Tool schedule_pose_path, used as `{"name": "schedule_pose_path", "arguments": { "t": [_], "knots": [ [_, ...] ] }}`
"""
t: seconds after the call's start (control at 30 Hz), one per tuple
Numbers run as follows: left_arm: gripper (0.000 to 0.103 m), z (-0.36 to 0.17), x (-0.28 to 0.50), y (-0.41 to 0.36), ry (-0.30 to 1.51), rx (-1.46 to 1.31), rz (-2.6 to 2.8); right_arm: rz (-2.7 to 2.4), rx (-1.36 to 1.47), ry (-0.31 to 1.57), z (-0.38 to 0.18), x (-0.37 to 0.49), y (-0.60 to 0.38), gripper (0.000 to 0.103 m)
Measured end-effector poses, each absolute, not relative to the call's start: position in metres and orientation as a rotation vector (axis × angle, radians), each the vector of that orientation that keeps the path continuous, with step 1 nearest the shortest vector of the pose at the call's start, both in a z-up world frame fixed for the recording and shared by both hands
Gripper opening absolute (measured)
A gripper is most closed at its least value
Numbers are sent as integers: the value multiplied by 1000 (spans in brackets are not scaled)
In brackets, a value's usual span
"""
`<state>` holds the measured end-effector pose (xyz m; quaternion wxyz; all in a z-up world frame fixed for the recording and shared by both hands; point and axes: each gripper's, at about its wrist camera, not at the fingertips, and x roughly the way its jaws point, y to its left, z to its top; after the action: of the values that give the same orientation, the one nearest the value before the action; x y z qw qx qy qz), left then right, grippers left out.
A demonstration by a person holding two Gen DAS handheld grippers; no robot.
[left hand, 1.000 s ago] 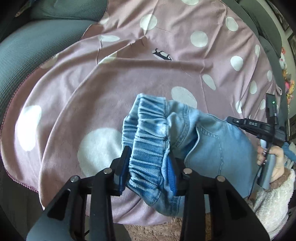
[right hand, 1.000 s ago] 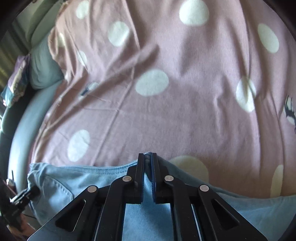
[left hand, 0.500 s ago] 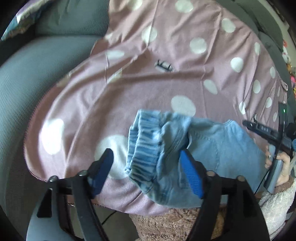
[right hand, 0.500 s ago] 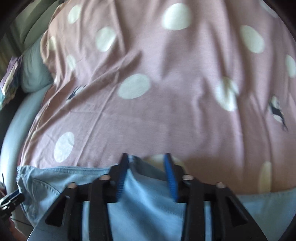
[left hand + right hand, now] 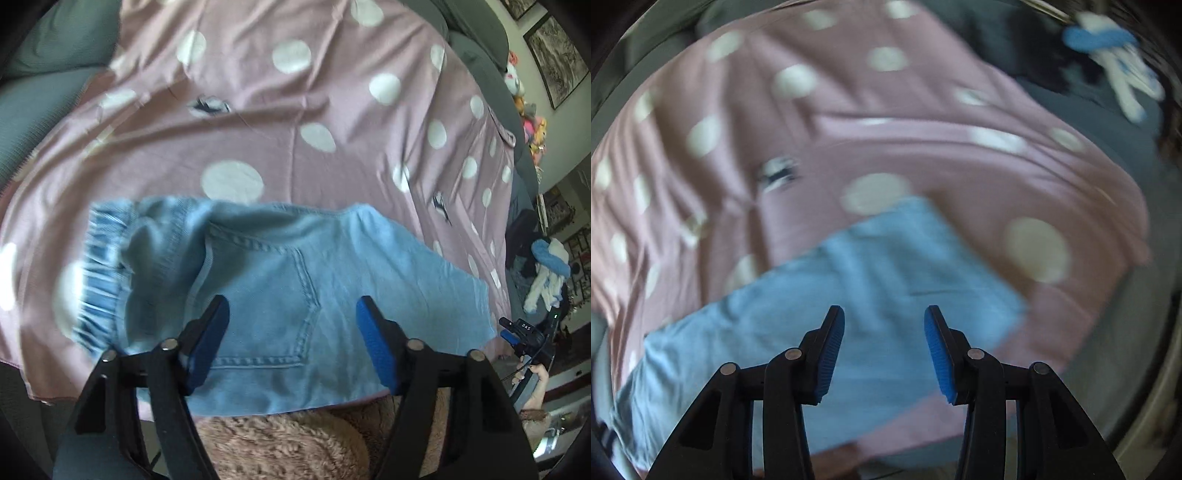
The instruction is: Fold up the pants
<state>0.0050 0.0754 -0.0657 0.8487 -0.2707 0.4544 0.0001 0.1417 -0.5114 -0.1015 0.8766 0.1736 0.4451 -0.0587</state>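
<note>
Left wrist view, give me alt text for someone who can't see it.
A pair of light blue denim pants lies spread across a pink polka-dot blanket, back pocket up and elastic waistband to the left. The left gripper hovers open above them, holding nothing. At far right, a hand holds the right gripper.

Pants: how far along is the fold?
Done: the denim pants lie doubled on the dotted sheet, back pocket up. In hand: nothing; the left hand-held gripper and right hand-held gripper hover open. Left: bunched waistband, perhaps another fold.
</note>
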Motion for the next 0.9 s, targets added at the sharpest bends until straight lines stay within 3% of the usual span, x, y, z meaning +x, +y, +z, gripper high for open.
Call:
{"name": "schedule_pose_path", "arguments": {
  "t": [0.03,0.13,0.17,0.23,0.8,0.83,0.87,0.9],
  "knots": [
    [56,-72,8,72,980,-584,-24,-148,399,930,-106,139,-524,45],
    [45,-98,14,68,1053,-605,0,-179,458,930,-119,133,-545,27],
    [36,-103,14,68,1062,-598,17,-176,482,929,-122,132,-549,23],
    [33,-104,12,69,1051,-582,29,-151,541,921,-127,134,-552,22],
    [33,-107,17,68,1062,-553,38,-172,543,967,-148,153,-552,22],
    [33,-106,17,67,1062,-549,38,-180,553,961,-147,152,-553,19],
    [33,-106,18,67,1063,-545,38,-162,570,934,-144,149,-554,10],
    [33,-106,17,67,1065,-543,38,-160,575,918,-141,146,-555,9]
  ]
}}
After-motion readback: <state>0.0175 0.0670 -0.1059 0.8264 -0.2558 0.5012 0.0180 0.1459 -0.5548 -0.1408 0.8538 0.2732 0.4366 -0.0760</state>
